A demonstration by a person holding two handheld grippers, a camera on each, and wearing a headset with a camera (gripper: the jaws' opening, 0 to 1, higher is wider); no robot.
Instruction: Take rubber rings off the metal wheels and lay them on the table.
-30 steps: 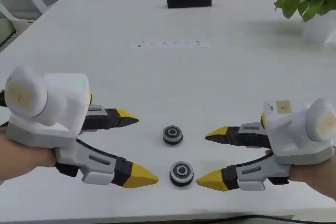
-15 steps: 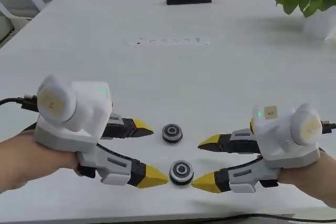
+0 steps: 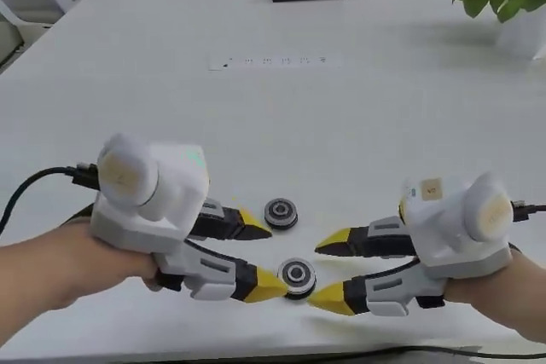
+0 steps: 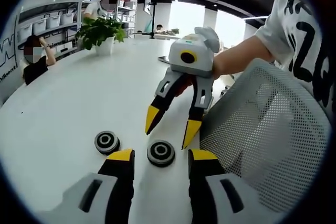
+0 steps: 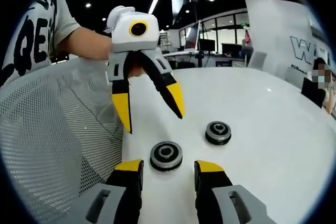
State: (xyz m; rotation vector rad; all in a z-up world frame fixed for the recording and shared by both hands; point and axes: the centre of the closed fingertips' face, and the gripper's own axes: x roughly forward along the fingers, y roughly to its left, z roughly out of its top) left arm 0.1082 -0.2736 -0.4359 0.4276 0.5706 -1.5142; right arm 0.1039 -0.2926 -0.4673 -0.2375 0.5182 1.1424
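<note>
A wide white table (image 3: 358, 125) stretches away from me, and I hold a white two-jaw gripper with yellow tips in each hand above its near edge. My left gripper (image 3: 277, 257) comes in from the left with its jaws spread wide and nothing between them. My right gripper (image 3: 315, 272) faces it from the right, just as wide apart and just as empty. Between their tips lies the near small round metal wheel (image 3: 296, 274), flat on the table. The near tip of each gripper is just beside it, though I cannot tell whether either touches. A second wheel of the same kind (image 3: 280, 212) lies a little farther off, just beyond my left gripper's far tip. Each wheel wears its black rubber ring (image 5: 166, 168) around the rim, so I judge no ring is off yet and this is the approach to the first wheel. Next, one gripper should pin the wheel steady while the other nips the ring's edge and peels it away.
</note>
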